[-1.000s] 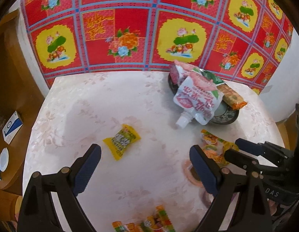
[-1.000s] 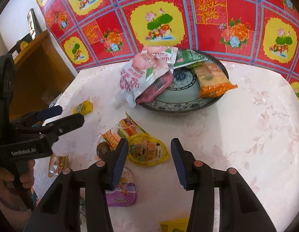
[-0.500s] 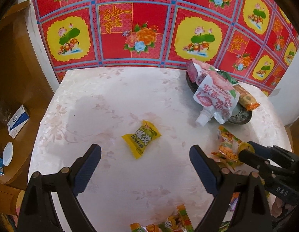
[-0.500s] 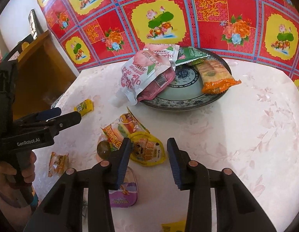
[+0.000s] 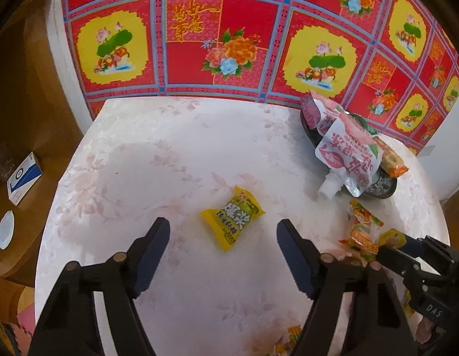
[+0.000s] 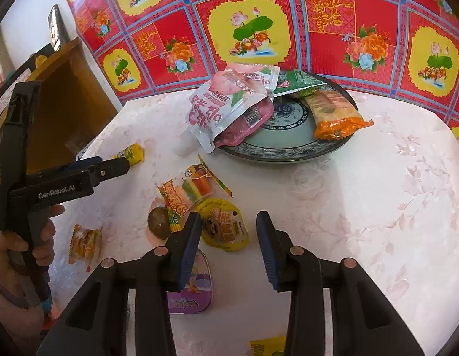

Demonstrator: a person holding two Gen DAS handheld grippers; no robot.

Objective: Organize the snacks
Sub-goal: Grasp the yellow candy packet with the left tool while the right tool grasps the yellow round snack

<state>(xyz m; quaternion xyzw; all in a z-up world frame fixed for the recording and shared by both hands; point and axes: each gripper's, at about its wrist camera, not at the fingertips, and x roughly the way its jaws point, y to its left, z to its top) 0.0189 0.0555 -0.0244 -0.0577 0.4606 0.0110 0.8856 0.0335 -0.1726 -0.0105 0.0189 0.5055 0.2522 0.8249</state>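
Both grippers are shown over a pale floral table (image 5: 176, 154) on which snacks are scattered. Compared with the views of a second ago, the left gripper (image 5: 223, 237) has been carried forward, so that the yellow-green snack packet (image 5: 233, 222), formerly well ahead and to the left of its centre line, is now framed almost midway between its fingertips; the jaws are spread wide and nothing is held. It is judged that this packet has been chosen as the left gripper's next pick and that only a short descent and closure remain.

The right gripper (image 6: 229, 222) has been brought closer over the yellow jelly cup (image 6: 223, 225), which now lies just ahead of and partly between its tips; the jaws stand moderately apart and empty. Beside the cup are seen an orange striped packet (image 6: 191, 190), a dark round sweet (image 6: 159, 222) and a purple-lidded cup (image 6: 194, 293), the last partly hidden under the left finger.

The blue-patterned plate (image 6: 288, 148), near the table's far edge, already bears a pink spouted pouch (image 6: 226, 101), a green packet (image 6: 294, 83) and an orange wafer packet (image 6: 333, 112). The sorting is therefore judged part done, with several loose items yet to be gathered
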